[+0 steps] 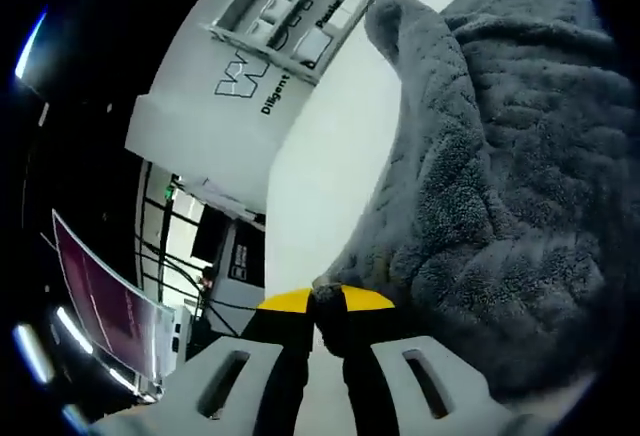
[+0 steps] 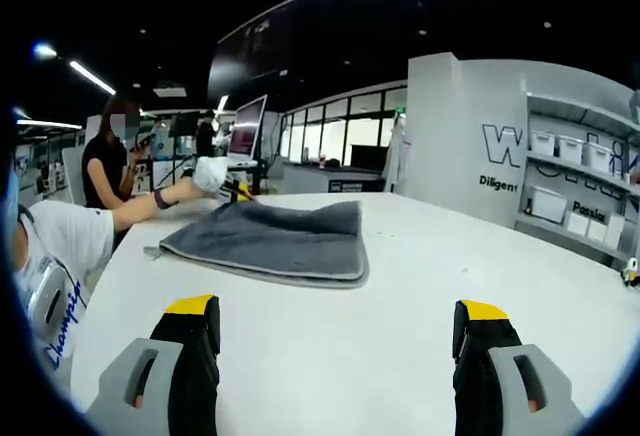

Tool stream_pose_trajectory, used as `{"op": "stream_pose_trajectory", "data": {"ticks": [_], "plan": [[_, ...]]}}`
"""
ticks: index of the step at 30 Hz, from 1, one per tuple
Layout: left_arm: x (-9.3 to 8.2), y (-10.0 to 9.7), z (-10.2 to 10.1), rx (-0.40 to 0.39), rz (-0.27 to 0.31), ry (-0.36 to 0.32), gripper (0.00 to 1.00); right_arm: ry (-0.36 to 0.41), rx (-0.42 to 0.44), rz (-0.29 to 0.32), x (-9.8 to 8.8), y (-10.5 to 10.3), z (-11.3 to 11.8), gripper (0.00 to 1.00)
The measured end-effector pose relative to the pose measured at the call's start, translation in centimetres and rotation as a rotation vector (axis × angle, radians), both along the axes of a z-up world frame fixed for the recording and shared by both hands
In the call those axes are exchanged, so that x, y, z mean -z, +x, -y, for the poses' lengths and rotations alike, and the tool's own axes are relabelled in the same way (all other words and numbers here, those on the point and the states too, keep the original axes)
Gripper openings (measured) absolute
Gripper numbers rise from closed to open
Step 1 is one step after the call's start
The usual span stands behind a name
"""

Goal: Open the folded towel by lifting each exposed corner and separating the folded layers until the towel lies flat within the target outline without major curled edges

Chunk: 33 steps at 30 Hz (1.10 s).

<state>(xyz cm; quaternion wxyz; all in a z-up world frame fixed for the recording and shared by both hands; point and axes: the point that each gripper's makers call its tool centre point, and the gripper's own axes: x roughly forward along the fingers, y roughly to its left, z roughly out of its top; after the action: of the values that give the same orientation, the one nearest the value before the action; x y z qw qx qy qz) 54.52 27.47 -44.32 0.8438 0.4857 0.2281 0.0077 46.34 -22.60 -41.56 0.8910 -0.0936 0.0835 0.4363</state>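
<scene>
Lettering "Diligent" [image 2: 497, 183] marks the wall; left hand-held gripper [image 1: 328, 301] pinches the grey towel [image 2: 272, 237], right hand-held gripper [image 2: 335, 321] gapes empty.

wall [image 2: 470, 146]: large "W…" cut off, "Diligent" below | wall by shelves [image 2: 590, 211]: "Passio…" cut off | wall [image 1: 250, 86]: "W", "Diligent" | white shirt [image 2: 60, 256]: "Champ…" on sleeve

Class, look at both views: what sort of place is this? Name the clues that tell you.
Probably an open-plan lab or demo workspace. Clues: a large white table carrying a grey towel, a white lettered wall with shelves of storage bins, and a monitor on a desk behind, near glass-walled rooms.
</scene>
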Motion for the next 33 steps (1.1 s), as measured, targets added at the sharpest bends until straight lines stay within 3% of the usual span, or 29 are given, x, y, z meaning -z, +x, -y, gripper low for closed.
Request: {"op": "stream_pose_trajectory", "data": {"ticks": [9, 12, 15, 18, 20, 24, 25, 30, 33], "plan": [[-2.4, -1.5, -0.3, 0.05, 0.052, -0.095, 0.16, -0.001, 0.004, -0.004, 0.1, 0.0, 0.1, 0.99], [-4.1, -1.8, 0.9, 0.107, 0.128, -0.131, 0.18, -0.001, 0.009, -0.008, 0.3, 0.1, 0.2, 0.99], [-4.9, -2.1, 2.6, 0.183, 0.16, -0.175, 0.21, -0.002, 0.01, -0.01, 0.4, 0.2, 0.1, 0.99], [-4.3, -2.6, 5.0, 0.281, 0.134, -0.303, 0.24, -0.002, 0.009, -0.014, 0.4, 0.4, 0.1, 0.99], [-4.3, -3.0, 5.7, 0.305, 0.122, -0.336, 0.24, -0.006, 0.011, -0.017, 0.5, 0.6, 0.1, 0.99], [-5.4, -3.8, 8.1, 0.414, 0.166, -0.396, 0.3, -0.012, 0.012, -0.025, 0.6, 1.0, 0.0, 0.99], [-5.6, -4.1, 9.0, 0.441, 0.174, -0.466, 0.32, -0.018, 0.012, -0.028, 0.8, 1.1, -0.1, 0.99], [-5.1, -5.3, 11.6, 0.523, 0.089, -0.717, 0.37, -0.045, 0.008, -0.036, 1.4, 1.3, -0.7, 0.99], [-4.8, -5.6, 12.4, 0.57, 0.058, -0.773, 0.41, -0.045, 0.011, -0.031, 1.3, 1.3, -1.0, 0.99]]}}
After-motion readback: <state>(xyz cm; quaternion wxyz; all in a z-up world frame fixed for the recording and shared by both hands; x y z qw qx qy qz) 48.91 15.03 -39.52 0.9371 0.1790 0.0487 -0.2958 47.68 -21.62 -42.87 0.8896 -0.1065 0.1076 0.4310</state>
